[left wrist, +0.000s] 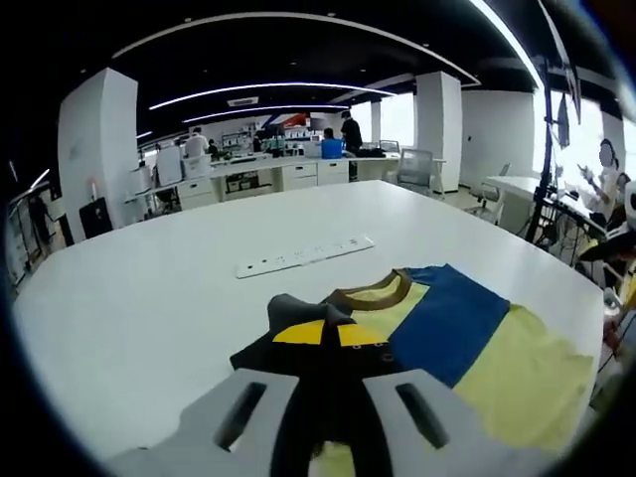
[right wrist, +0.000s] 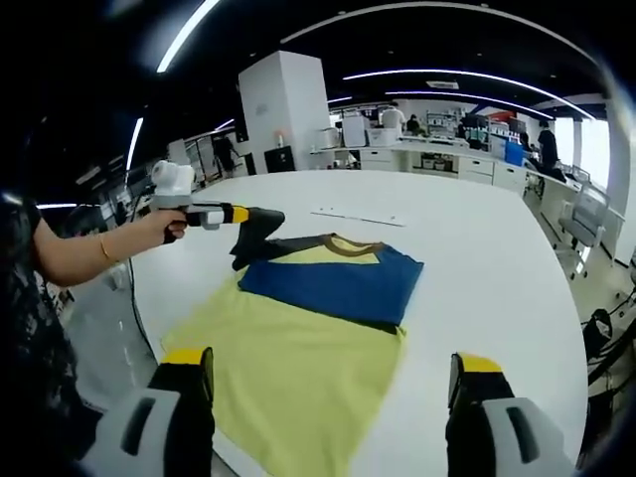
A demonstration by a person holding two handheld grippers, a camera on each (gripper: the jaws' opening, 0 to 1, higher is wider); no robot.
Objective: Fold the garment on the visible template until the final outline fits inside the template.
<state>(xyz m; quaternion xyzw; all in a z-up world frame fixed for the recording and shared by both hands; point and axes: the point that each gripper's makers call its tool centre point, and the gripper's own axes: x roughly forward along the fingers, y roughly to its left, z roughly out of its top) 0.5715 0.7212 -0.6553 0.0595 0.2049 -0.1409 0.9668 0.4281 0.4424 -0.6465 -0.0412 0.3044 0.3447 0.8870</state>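
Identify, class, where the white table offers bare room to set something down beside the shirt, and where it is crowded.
Free: the table between the shirt and its far-right edge, and the wide stretch beyond the white strip. Crowded: the collar corner, where the left gripper pinches a dark sleeve, and the near edge by the right gripper.

a large white worktop (left wrist: 149,298) carries everything here. a yellow garment (right wrist: 288,368) with a blue band and a brown collar lies spread flat on it near one edge, one dark sleeve lifted off the surface. beyond the collar, apart from the cloth, lies a long white strip (left wrist: 304,255).
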